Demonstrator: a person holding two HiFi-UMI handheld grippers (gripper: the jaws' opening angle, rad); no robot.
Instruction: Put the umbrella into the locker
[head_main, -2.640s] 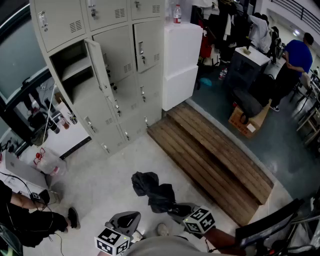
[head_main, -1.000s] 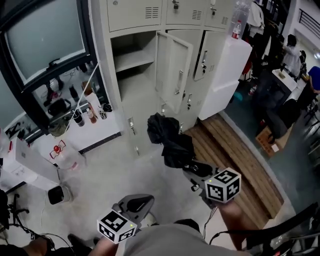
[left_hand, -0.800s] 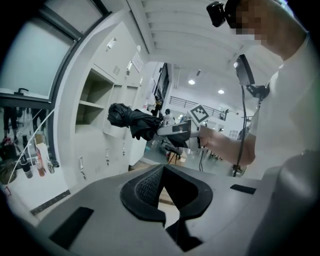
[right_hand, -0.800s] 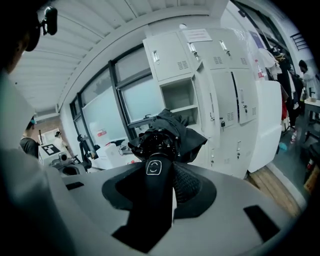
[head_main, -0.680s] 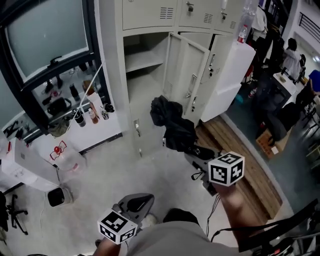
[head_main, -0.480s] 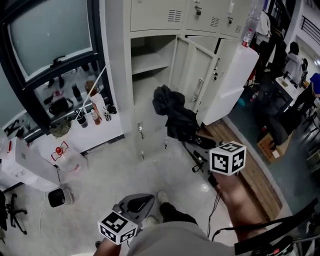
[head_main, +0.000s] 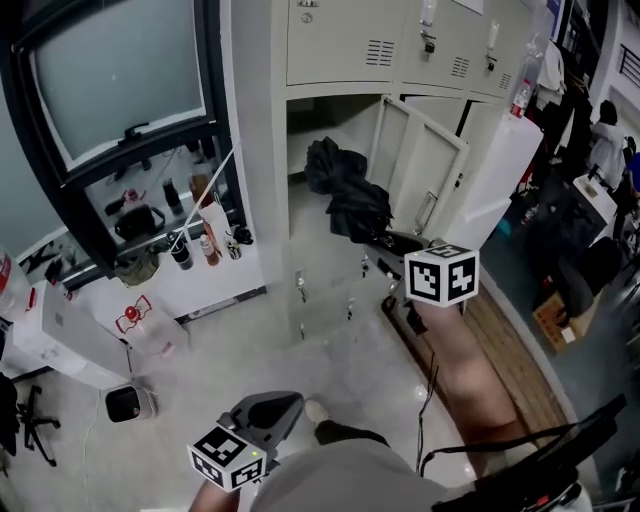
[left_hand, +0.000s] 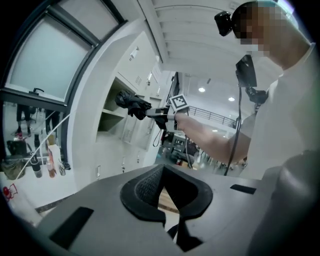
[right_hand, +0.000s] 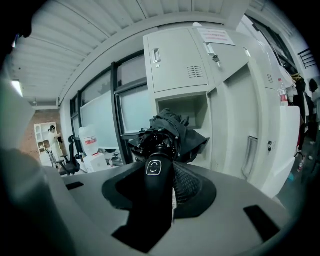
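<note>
The black folded umbrella (head_main: 345, 190) hangs in the air in front of the open locker compartment (head_main: 322, 118), its crumpled canopy at the mouth of the opening. My right gripper (head_main: 395, 243) is shut on the umbrella's handle (right_hand: 159, 172), with the canopy (right_hand: 172, 131) just beyond the jaws and the compartment (right_hand: 192, 107) behind it. The locker door (head_main: 428, 170) stands swung open to the right. My left gripper (head_main: 280, 408) stays low near my body, shut and with nothing in it. In the left gripper view the left gripper (left_hand: 162, 172) faces the umbrella (left_hand: 131, 104) by the locker.
A black-framed window (head_main: 120, 70) is left of the lockers, with bottles (head_main: 205, 235) on its sill and a clear plastic bag (head_main: 140, 320) on the floor. A white cabinet (head_main: 500, 165) and wooden platform (head_main: 500, 330) lie right. A person (head_main: 607, 130) stands far right.
My right gripper has lifted the umbrella up and forward, from in front of the lower lockers to the mouth of the open compartment. The lockers have come closer. The left gripper stays low.
</note>
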